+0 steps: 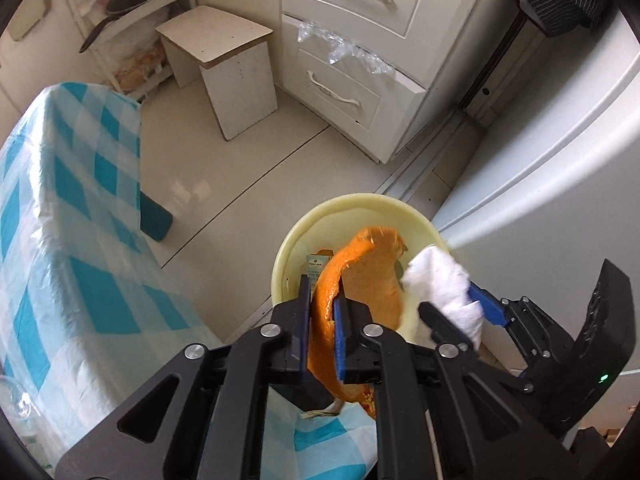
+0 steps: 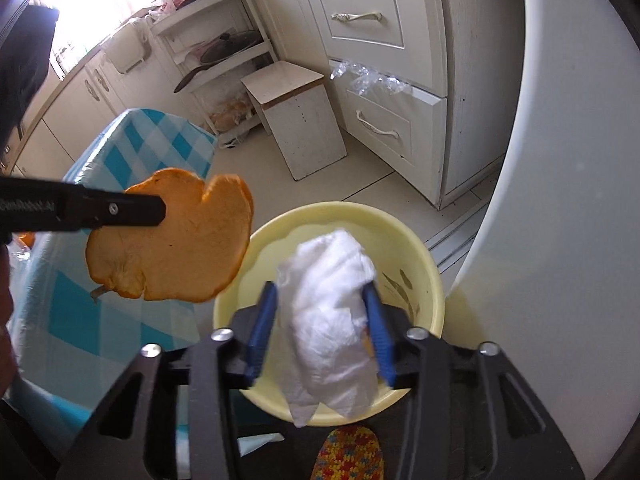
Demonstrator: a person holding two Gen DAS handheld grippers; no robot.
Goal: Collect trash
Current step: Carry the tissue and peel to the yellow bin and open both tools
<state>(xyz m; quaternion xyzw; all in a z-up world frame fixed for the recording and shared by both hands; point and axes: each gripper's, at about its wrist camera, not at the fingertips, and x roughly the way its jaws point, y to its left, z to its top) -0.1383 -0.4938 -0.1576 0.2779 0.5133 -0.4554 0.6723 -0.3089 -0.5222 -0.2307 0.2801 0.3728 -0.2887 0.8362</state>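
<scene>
My left gripper is shut on a large orange peel and holds it over the pale yellow bin on the floor. The peel hangs left of the bin in the right wrist view, pinched by the left gripper's finger. My right gripper is shut on a crumpled white tissue above the bin's opening. The tissue and right gripper also show in the left wrist view. Some packaging lies inside the bin.
A table with a blue checked cloth stands at left. A white stool, white drawers with clear plastic caught in one, a pan rack and a white fridge door surround the tiled floor.
</scene>
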